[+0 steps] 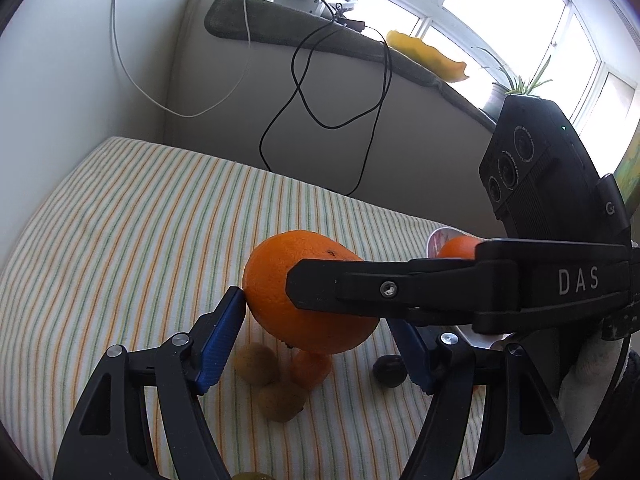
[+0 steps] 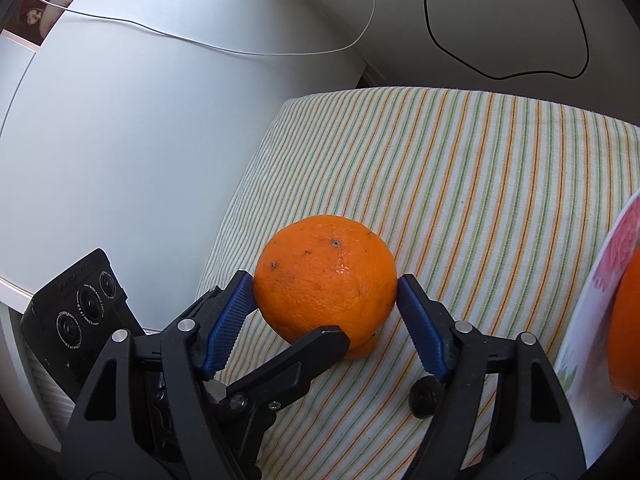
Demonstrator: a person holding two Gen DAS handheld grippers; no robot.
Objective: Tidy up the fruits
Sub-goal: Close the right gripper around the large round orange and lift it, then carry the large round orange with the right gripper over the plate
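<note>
Above a striped cloth (image 2: 480, 168) that covers the surface, both grippers meet at one large orange (image 2: 326, 280), which is lifted clear of the cloth. Seen from the right wrist, the right gripper (image 2: 326, 308) has its blue pads (image 2: 230, 324) pressed against the orange's two sides, so its jaws hold the fruit at a fairly wide spread. A black finger of the left gripper reaches in from below and touches the underside of the orange. Seen from the left wrist, the left gripper (image 1: 316, 332) has its near blue pad touching the orange (image 1: 280, 280), while the right gripper's black finger crosses in front and hides the far side, so whether the left jaws truly clamp the fruit cannot be told. Below the orange, on the cloth, lie two brownish kiwis (image 1: 258, 364), a small mandarin (image 1: 310, 368) and a dark round fruit (image 1: 390, 368). Off to the right stands a white plate (image 2: 592, 320) with a pink pattern, and a second orange (image 2: 626, 328) rests on it. Black cables (image 1: 320, 92) hang down the wall behind.
</note>
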